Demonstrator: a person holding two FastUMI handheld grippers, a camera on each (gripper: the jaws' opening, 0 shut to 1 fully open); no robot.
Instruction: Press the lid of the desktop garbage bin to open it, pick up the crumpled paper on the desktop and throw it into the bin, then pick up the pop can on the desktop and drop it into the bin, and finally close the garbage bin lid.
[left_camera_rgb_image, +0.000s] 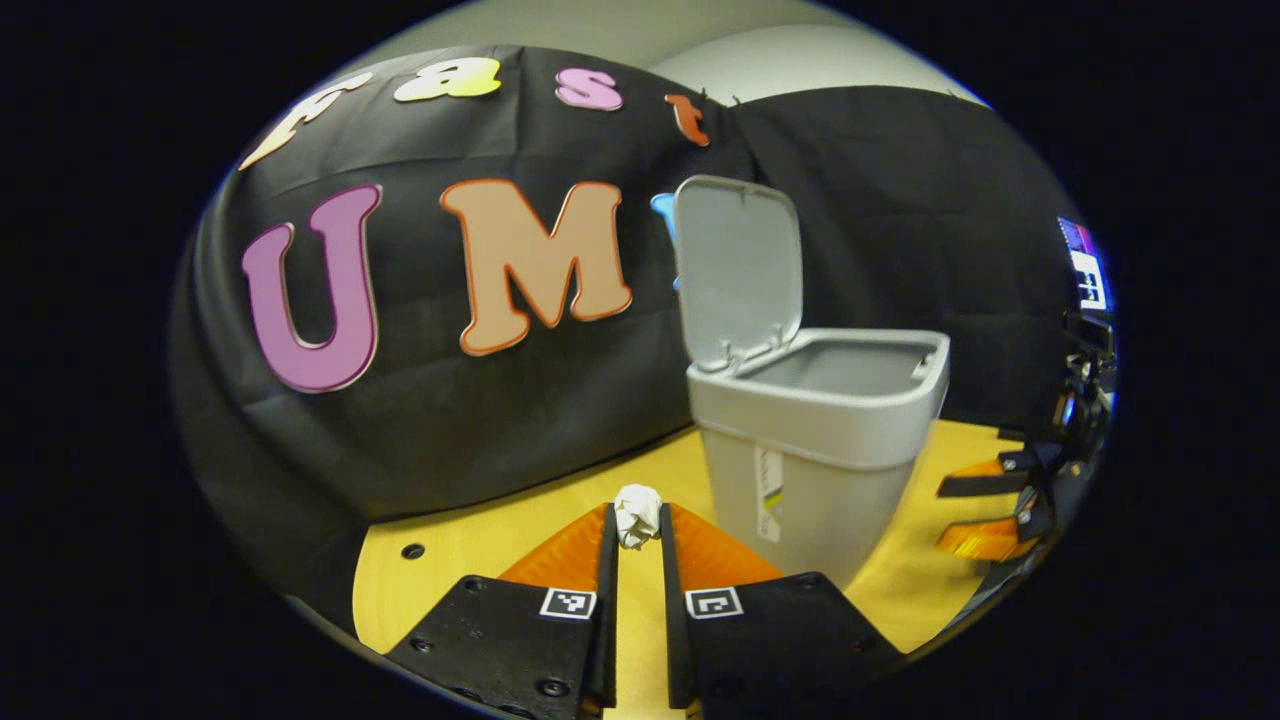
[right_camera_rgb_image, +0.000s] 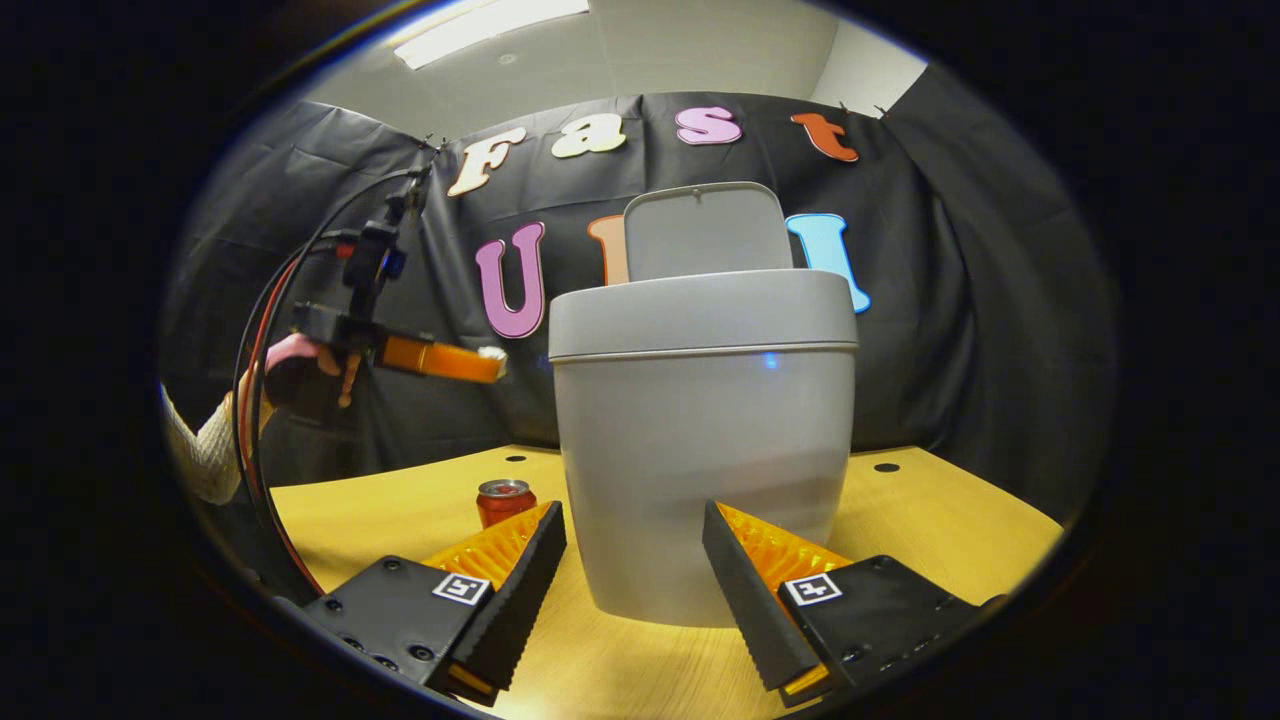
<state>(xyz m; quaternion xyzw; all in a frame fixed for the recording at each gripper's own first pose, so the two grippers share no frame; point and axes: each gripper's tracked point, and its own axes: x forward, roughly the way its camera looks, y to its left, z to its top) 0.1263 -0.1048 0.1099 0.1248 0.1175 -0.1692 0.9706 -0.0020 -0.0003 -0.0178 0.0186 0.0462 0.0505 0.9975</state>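
The grey desktop bin (left_camera_rgb_image: 815, 430) stands on the yellow table (left_camera_rgb_image: 470, 545) with its lid (left_camera_rgb_image: 738, 265) raised upright. My left gripper (left_camera_rgb_image: 637, 522) is shut on the white crumpled paper (left_camera_rgb_image: 637, 514), held in the air to the left of the bin. In the right gripper view the bin (right_camera_rgb_image: 700, 430) rises close in front, its lid (right_camera_rgb_image: 705, 232) up behind the rim. My right gripper (right_camera_rgb_image: 634, 535) stands open just before the bin's base. A red pop can (right_camera_rgb_image: 503, 500) stands upright on the table left of the bin. The left gripper (right_camera_rgb_image: 490, 362) with the paper hangs high at the left.
Black cloth walls close the booth behind and beside the table. A person's hand and knitted sleeve (right_camera_rgb_image: 215, 445) with looping cables hold the left gripper. Small round holes (left_camera_rgb_image: 412, 551) dot the tabletop. My right gripper (left_camera_rgb_image: 985, 510) appears at the far right of the left gripper view.
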